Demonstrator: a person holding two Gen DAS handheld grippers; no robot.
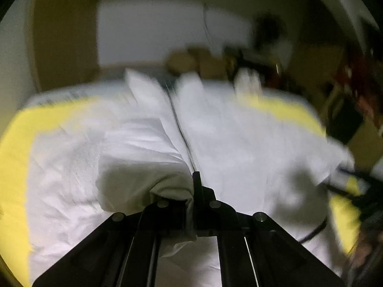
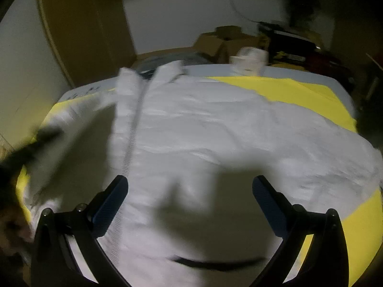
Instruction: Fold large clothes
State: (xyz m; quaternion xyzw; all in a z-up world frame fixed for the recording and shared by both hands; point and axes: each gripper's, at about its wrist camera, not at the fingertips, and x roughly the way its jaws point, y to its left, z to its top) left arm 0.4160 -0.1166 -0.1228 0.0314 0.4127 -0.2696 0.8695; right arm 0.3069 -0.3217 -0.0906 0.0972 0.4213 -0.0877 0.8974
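I have a white jacket (image 2: 203, 124) spread flat across the bed, lying on a yellow sheet (image 2: 299, 88) that shows bare along the bed's far right edge and its near corners — a plain backing, I judge, so the garment's outline reads clearly. The collar sits toward the far edge of the bed and the zipper (image 2: 131, 129) runs from there down toward me. My left gripper (image 1: 195, 191) has its jaws pinched tight on a bunch of the jacket's white fabric, the cloth puckering right at the tips and rising in a loose fold (image 1: 141, 157) beside the zipper line; I hold it this way, I take it, to carry one side panel over toward the middle. My right gripper (image 2: 190, 201) hangs above the jacket's near part with its jaws spread as wide as they go and nothing between them — only its own shadow on the cloth. That leaves it free to take a new hold. Both views are blurred, so finer creases I cannot make out.
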